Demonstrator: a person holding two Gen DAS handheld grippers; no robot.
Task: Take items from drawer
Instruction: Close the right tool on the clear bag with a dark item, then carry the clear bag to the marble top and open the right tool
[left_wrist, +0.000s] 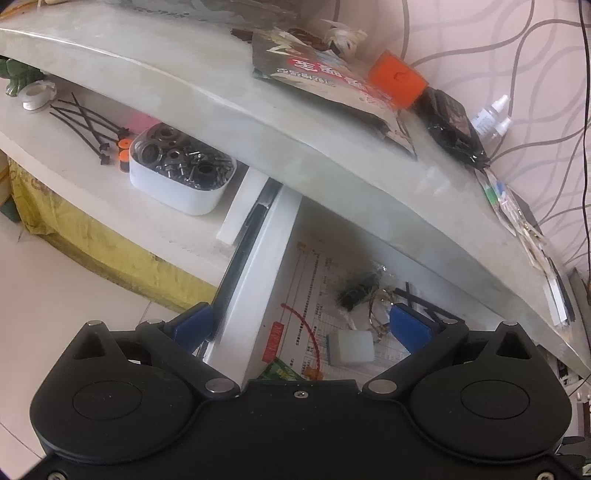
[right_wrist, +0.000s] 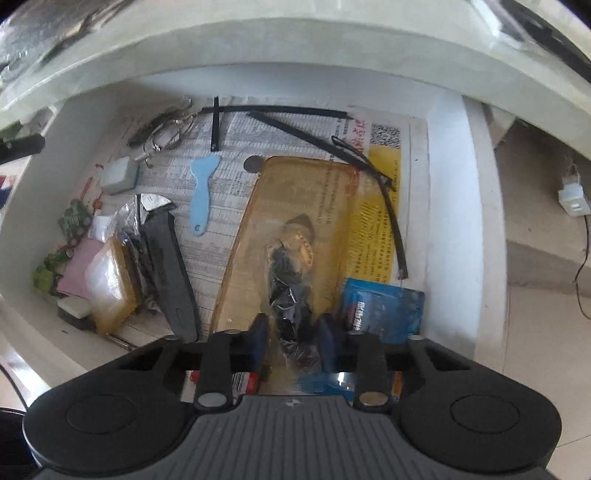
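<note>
Many items remain in the open white drawer; nothing looks removed yet. Our right gripper has narrowed around a crinkled black plastic-wrapped bundle lying on a translucent amber plastic sleeve, though pad contact looks uncertain. Our left gripper hovers spread wide, empty, over the drawer's side wall.

The drawer is white, lined with printed newspaper at centre frame. An amber translucent case lies mid-frame, a pale blue scraper to its left, a blue battery pack lower right.
</note>
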